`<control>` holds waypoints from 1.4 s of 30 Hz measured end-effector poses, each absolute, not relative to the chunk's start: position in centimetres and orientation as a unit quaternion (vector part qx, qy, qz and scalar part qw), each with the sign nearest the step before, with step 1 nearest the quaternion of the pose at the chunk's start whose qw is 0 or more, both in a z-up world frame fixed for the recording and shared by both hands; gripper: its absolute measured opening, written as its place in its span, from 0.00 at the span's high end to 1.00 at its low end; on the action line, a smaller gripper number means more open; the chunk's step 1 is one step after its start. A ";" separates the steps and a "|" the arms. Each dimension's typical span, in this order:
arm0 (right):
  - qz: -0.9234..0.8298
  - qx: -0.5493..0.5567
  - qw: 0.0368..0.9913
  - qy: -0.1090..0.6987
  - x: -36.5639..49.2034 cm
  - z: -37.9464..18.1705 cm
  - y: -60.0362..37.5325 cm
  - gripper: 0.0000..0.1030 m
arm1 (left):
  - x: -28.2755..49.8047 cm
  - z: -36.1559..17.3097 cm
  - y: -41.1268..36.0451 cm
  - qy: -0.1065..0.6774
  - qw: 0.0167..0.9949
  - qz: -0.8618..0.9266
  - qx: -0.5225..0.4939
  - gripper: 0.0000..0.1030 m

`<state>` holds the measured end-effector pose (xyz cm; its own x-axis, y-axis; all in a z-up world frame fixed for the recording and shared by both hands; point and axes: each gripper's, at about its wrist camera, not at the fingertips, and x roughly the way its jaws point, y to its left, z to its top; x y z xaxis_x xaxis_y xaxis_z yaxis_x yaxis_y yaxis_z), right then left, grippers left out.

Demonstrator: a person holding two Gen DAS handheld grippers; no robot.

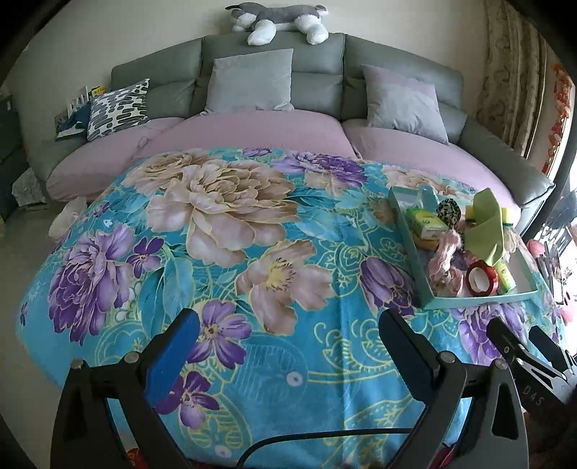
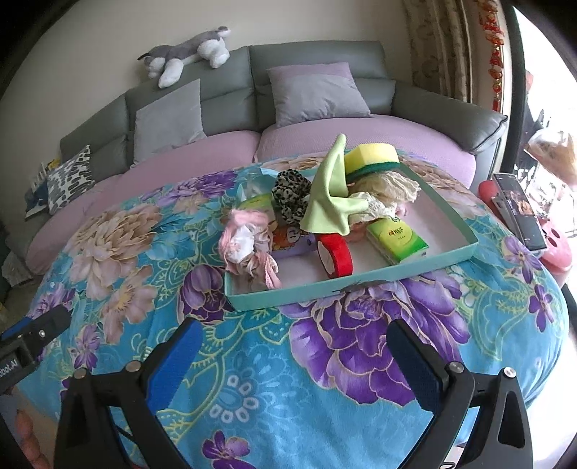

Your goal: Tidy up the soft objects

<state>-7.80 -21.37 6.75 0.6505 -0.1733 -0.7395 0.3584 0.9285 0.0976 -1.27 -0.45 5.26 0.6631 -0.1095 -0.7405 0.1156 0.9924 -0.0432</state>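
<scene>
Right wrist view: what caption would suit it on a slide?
Open right gripper hovers over a floral blanket before a teal tray of cloths, sponge, tape and tissues.

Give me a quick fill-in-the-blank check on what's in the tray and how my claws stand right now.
1. The roll of tape standing on edge in the tray is ____ in colour.
2. The sponge has a yellow top and a ____ bottom layer.
3. The left claw and the right claw both stand ____, holding nothing.
4. The plush dog lies on top of the ____.

Missing words: red; green; open; sofa
</scene>
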 end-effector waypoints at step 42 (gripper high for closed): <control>-0.159 0.119 0.907 0.373 -7.3 8.3 -22.2 0.00 | -0.7 5.1 -3.1 0.391 0.916 -0.081 0.038 0.03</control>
<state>-7.32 -22.23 8.28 0.6720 -0.1990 -0.7133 0.3763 0.9213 0.0974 -0.72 -3.07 5.11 0.6813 -0.1196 -0.7222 0.1788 0.9839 0.0058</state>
